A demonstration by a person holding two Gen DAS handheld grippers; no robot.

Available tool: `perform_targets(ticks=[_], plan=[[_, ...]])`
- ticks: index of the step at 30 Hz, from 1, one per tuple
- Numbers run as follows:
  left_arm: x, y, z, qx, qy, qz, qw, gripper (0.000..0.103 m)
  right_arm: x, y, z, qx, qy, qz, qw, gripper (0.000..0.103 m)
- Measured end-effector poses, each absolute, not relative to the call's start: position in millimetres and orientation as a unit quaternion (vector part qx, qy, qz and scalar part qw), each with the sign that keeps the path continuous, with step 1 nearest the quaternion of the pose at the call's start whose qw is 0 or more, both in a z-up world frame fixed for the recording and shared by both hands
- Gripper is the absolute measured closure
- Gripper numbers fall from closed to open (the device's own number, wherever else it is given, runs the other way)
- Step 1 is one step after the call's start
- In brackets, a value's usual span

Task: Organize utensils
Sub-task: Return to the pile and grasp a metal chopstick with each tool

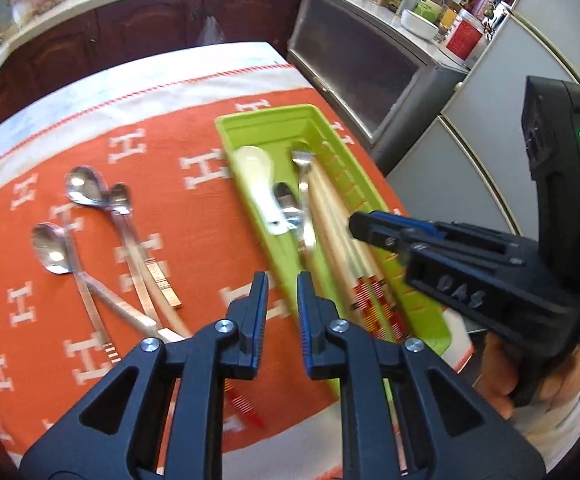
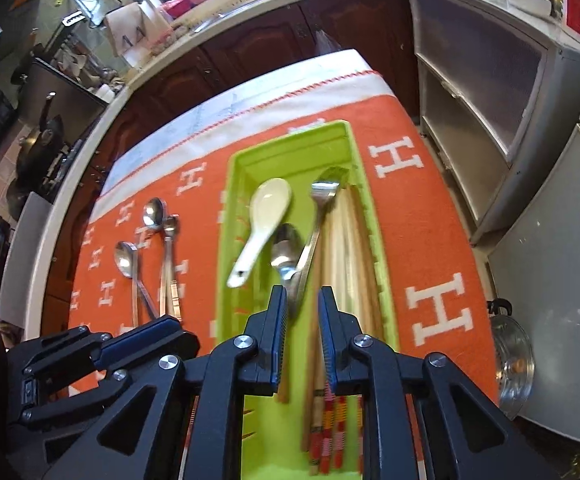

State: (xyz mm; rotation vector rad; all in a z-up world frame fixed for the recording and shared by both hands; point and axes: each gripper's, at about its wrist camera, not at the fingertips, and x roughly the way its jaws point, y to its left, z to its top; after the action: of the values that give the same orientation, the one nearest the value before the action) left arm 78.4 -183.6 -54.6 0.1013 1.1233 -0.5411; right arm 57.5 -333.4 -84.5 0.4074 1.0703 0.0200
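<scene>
Our left tongs (image 1: 282,292) hang apart and empty above the worktop (image 1: 209,80); our right tongs (image 2: 302,304) gape over the tray (image 2: 233,168); three spoons (image 1: 85,192) lie crossed outside it; gripping one may drag its neighbours.
</scene>
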Motion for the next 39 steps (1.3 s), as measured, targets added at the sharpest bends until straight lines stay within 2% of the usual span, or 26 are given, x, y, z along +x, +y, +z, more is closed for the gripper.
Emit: perform_targets(ticks=[6, 7, 8, 10, 17, 28, 39], plan=[[76, -118, -31, 0.040, 0.513, -0.218, 0.829, 0.089, 51, -293, -58, 0.181, 0.492, 0.050, 0.850, 0.087], [77, -104, -28, 0.035, 0.510, -0.208, 0.834, 0.083, 51, -282, -54, 0.178, 0.489, 0.060, 0.852, 0.087], [79, -90, -24, 0.029, 0.507, -0.197, 0.839, 0.071, 51, -275, -51, 0.175, 0.488, 0.066, 0.852, 0.087], [80, -68, -20, 0.017, 0.498, -0.178, 0.849, 0.060, 51, -253, -46, 0.165, 0.487, 0.084, 0.854, 0.087], [93, -11, -34, -0.008, 0.499, -0.134, 0.856, 0.060, 57, -193, -59, 0.143, 0.507, 0.122, 0.841, 0.087], [110, -14, -108, -0.025, 0.531, -0.140, 0.835, 0.060, 79, -157, -126, 0.138, 0.546, 0.123, 0.817, 0.087], [139, -17, -149, -0.040, 0.549, -0.119, 0.826, 0.073, 111, -143, -168, 0.118, 0.555, 0.121, 0.815, 0.094]])
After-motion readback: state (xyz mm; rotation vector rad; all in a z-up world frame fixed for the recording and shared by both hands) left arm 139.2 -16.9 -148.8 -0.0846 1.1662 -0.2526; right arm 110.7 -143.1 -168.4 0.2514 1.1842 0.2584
